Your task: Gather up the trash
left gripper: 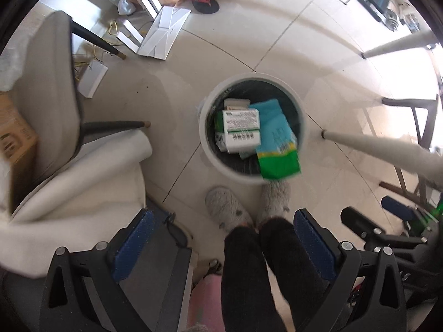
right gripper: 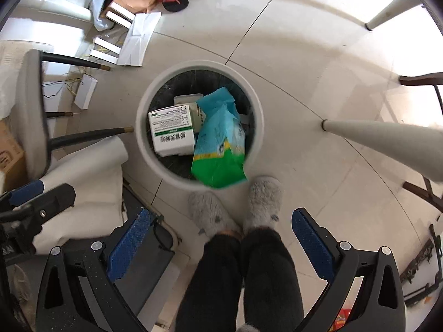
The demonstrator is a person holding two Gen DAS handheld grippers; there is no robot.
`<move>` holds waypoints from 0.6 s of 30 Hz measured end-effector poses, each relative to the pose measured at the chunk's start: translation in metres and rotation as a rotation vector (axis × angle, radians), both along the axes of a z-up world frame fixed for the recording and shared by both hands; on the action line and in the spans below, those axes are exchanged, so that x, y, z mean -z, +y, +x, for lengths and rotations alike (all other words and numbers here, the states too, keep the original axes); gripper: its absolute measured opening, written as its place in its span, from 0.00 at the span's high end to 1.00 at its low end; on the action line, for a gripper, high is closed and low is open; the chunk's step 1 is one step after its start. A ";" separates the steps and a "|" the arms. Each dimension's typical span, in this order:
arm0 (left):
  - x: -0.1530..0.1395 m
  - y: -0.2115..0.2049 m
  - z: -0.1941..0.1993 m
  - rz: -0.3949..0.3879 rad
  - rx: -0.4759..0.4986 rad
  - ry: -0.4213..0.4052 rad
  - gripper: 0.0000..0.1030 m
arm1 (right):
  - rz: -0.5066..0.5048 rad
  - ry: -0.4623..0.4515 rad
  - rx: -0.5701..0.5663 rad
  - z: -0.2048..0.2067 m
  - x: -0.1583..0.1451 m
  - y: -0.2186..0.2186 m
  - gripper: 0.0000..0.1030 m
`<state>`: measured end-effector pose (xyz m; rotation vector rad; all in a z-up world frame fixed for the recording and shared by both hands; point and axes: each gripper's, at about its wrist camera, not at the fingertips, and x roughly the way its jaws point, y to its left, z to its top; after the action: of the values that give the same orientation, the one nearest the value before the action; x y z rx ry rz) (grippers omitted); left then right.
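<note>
Left wrist view showed the left gripper [left gripper: 221, 238] with its jaws spread wide and nothing between the blue pads [left gripper: 133, 244]. The right gripper [right gripper: 221, 239] was just as wide apart and held nothing either. Both hung over the round white bin [left gripper: 250, 175], which stood on the tiled floor [left gripper: 318, 41] just ahead of the person's grey slippers [right gripper: 210, 215]. A blue-and-green packet [right gripper: 221, 141], blurred, lay partly inside the bin with its green end over the near rim, beside a white-and-green box [right gripper: 171, 130] lying inside. Tight edges sat to the left, where a chair leg [right gripper: 91, 134] pointed at the bin and a white cloth [left gripper: 83, 188] lay close. A table leg [right gripper: 382, 135] stood to the right, with bare tile beyond the bin.
</note>
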<state>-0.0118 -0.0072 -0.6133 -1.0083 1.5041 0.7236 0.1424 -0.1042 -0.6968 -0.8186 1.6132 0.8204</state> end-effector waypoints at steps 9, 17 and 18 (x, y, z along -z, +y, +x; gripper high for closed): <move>-0.141 -0.042 -0.004 0.066 -0.005 -0.040 0.00 | 0.069 0.007 -0.017 0.001 -0.169 -0.053 0.00; -0.248 -0.046 -0.001 0.121 0.051 -0.156 0.00 | 0.184 0.060 0.018 0.019 -0.300 -0.083 0.00; -0.259 -0.044 0.000 0.125 0.066 -0.174 0.00 | 0.199 0.071 0.022 0.020 -0.316 -0.086 0.00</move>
<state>-0.0118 -0.0513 -0.3538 -0.8991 1.3191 0.6571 0.1627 -0.1899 -0.3809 -0.6354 1.5698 0.9864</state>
